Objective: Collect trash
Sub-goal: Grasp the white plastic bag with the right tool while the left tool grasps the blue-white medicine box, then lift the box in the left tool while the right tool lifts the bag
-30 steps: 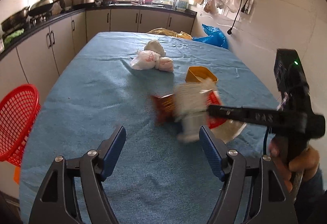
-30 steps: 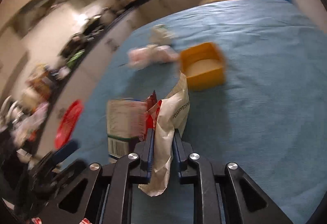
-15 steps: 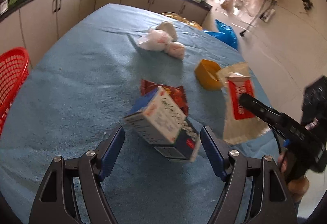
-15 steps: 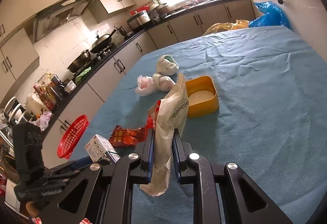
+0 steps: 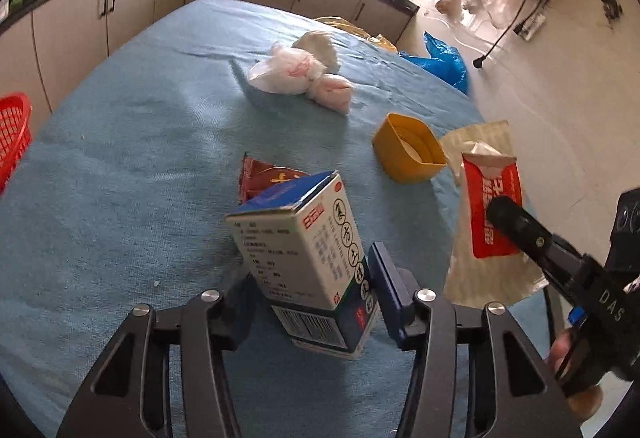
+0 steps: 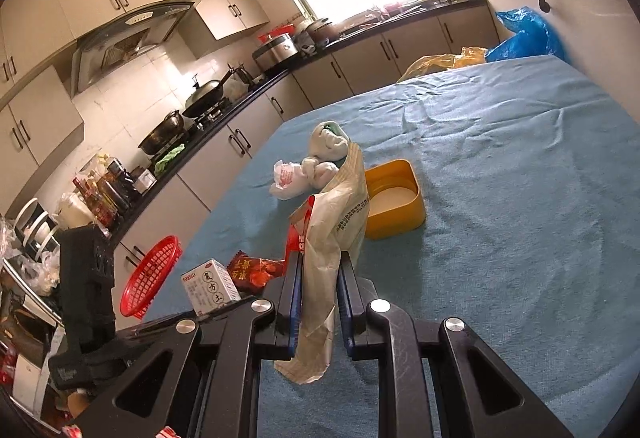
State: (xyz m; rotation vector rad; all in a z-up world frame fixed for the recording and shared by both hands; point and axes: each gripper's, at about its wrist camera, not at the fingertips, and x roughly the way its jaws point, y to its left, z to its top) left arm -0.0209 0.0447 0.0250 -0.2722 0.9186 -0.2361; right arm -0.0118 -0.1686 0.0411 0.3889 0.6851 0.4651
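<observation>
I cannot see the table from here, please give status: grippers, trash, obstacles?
Left gripper just closing around the medicine box; pad contact unclear. Right gripper shut on the beige wrapper. Red snack packet right behind the box.

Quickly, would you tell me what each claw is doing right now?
Left claw: just been closing around the medicine box; contact unclear.
Right claw: shut on the paper wrapper.

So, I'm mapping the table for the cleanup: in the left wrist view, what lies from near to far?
Medicine box between the left claw's pads, then red snack wrapper, yellow tub, tied white plastic bags.
</observation>
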